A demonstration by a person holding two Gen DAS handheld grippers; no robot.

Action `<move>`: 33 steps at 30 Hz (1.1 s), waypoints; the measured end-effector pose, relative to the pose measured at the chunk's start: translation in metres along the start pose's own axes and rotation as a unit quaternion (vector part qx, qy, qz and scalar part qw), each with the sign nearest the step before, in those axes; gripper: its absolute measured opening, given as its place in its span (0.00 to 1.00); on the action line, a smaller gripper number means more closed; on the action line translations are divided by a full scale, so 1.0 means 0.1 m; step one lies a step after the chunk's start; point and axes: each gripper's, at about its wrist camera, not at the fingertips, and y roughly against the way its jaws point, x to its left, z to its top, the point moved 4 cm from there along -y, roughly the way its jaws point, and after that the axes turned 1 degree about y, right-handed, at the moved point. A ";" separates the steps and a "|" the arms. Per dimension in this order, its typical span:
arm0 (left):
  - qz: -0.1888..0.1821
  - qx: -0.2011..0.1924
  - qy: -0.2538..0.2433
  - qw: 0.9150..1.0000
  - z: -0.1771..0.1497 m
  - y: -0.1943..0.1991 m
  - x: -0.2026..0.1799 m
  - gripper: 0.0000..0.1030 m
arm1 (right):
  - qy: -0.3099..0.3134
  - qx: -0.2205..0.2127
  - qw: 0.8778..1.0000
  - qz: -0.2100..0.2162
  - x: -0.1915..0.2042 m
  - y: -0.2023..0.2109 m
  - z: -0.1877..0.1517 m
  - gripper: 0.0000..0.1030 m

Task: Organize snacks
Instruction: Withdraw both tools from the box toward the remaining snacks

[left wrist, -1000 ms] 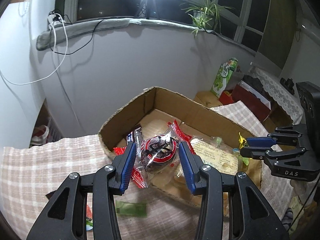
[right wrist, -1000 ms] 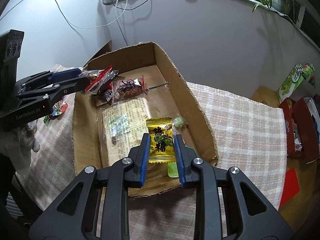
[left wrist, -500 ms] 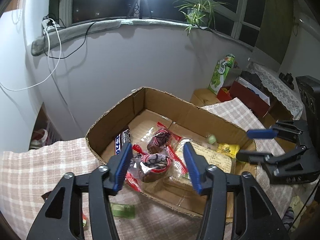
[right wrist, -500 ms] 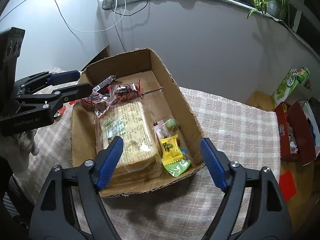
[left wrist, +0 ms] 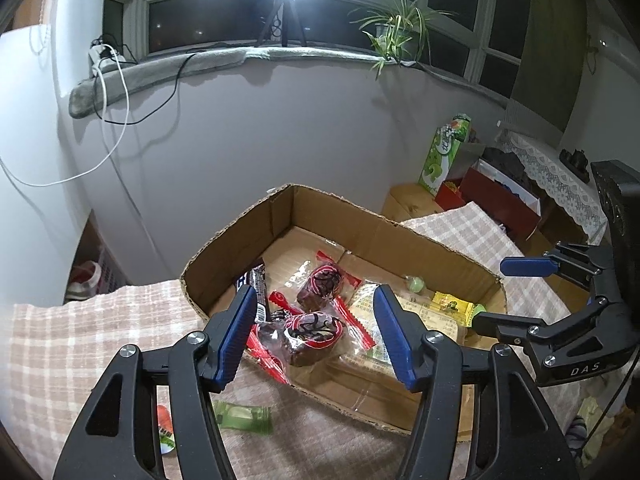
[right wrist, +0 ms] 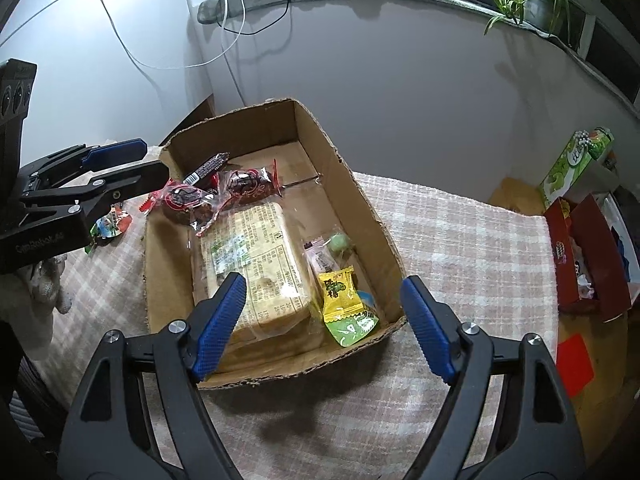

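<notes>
Snacks are gathered in a shallow cardboard box [right wrist: 356, 196] set on a checked tablecloth [right wrist: 452, 240]. Along the box's middle a large clear-wrapped biscuit pack [right wrist: 256, 268] is laid flat; at its right wall a yellow candy [right wrist: 338, 294], a green sachet [right wrist: 354, 328] and a small green sweet [right wrist: 339, 242] are bunched together. Two red-wrapped dark cakes [left wrist: 308, 330] and a dark bar [left wrist: 256, 288] are seen at the left end, one cake overhanging the left rim.

The left gripper [left wrist: 316, 334] is held wide open over that rim, nothing between its blue pads, and the right gripper [right wrist: 320, 322] is likewise spread wide and empty above the box's near edge (each is visible in the other's view).

Outside the box, a green packet [left wrist: 242, 416] and another small wrapper [right wrist: 108, 226] are left on the cloth by its left side. Beyond the cloth's right edge a red carton [right wrist: 588, 248] and a green carton [right wrist: 572, 164] are seen. A white wall, a cloth-padded windowsill with cables, a spider plant [left wrist: 396, 36] and a bright lamp are seen behind.
</notes>
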 end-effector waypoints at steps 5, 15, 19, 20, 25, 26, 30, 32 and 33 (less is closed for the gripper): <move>0.001 -0.005 0.001 1.000 -0.01 0.09 0.02 0.58 | 0.002 -0.003 1.000 0.001 0.08 0.07 -0.02 0.80; 0.004 -0.019 0.019 1.000 -0.06 0.37 0.25 0.58 | 0.013 -0.010 1.000 0.012 0.37 0.21 -0.02 0.80; 0.011 -0.023 0.030 0.999 -0.13 0.49 0.41 0.58 | 0.022 -0.014 0.999 0.020 0.53 0.23 -0.01 0.80; 0.013 -0.023 0.032 0.999 -0.15 0.52 0.45 0.58 | 0.024 -0.014 0.999 0.023 0.58 0.24 0.00 0.80; 0.029 -0.025 0.053 0.998 -0.28 0.66 0.74 0.58 | 0.034 -0.016 0.999 0.039 0.81 0.22 0.02 0.80; 0.031 -0.025 0.060 0.997 -0.31 0.68 0.81 0.58 | 0.037 -0.016 0.998 0.043 0.86 0.21 0.03 0.80; 0.042 -0.026 0.090 0.995 -0.45 0.74 1.12 0.59 | 0.047 -0.015 0.997 0.059 1.06 0.17 0.06 0.80; 0.046 -0.024 0.103 0.993 -0.52 0.75 1.24 0.59 | 0.056 -0.013 0.996 0.067 1.17 0.15 0.07 0.80; 0.050 -0.023 0.112 0.992 -0.56 0.75 1.32 0.59 | 0.060 -0.011 0.996 0.069 1.22 0.13 0.07 0.80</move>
